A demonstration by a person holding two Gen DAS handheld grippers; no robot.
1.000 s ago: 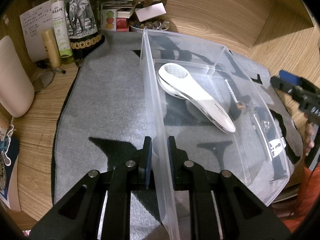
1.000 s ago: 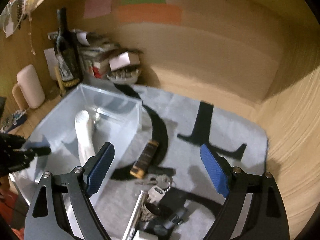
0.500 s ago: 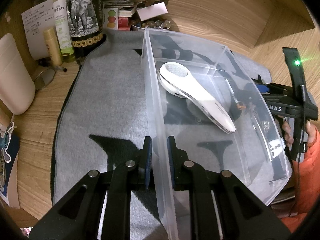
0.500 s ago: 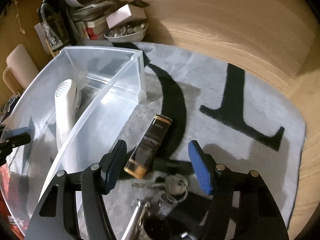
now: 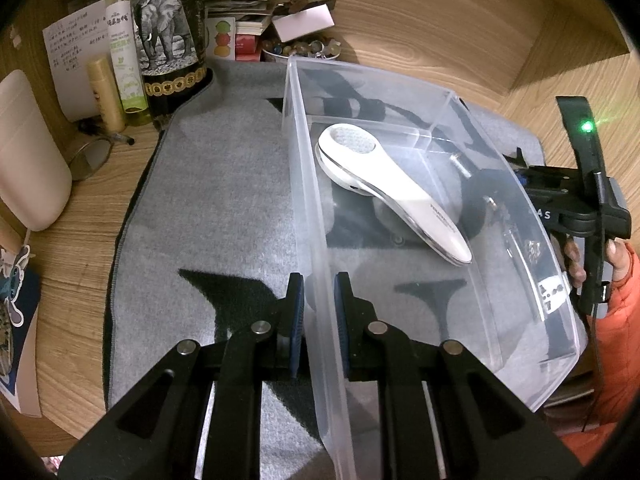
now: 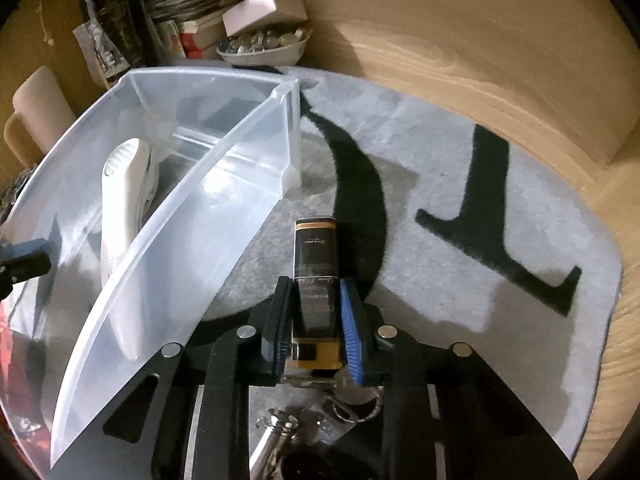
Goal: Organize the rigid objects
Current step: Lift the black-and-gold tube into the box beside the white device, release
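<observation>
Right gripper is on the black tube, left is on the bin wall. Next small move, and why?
Probably lift it straight up off the mat. The right gripper has just been closing, and its pads now press both sides of the black-and-gold tube, which lies flat on the grey mat beside the clear bin. The left gripper pinches the bin wall, steadying it, so raising the tube clear of the rim comes first.

A clear, smooth plastic bin is seen on a matt, fuzzy grey cloth mat; glossy white plastic forms the handheld device, grained wood the table.
</observation>
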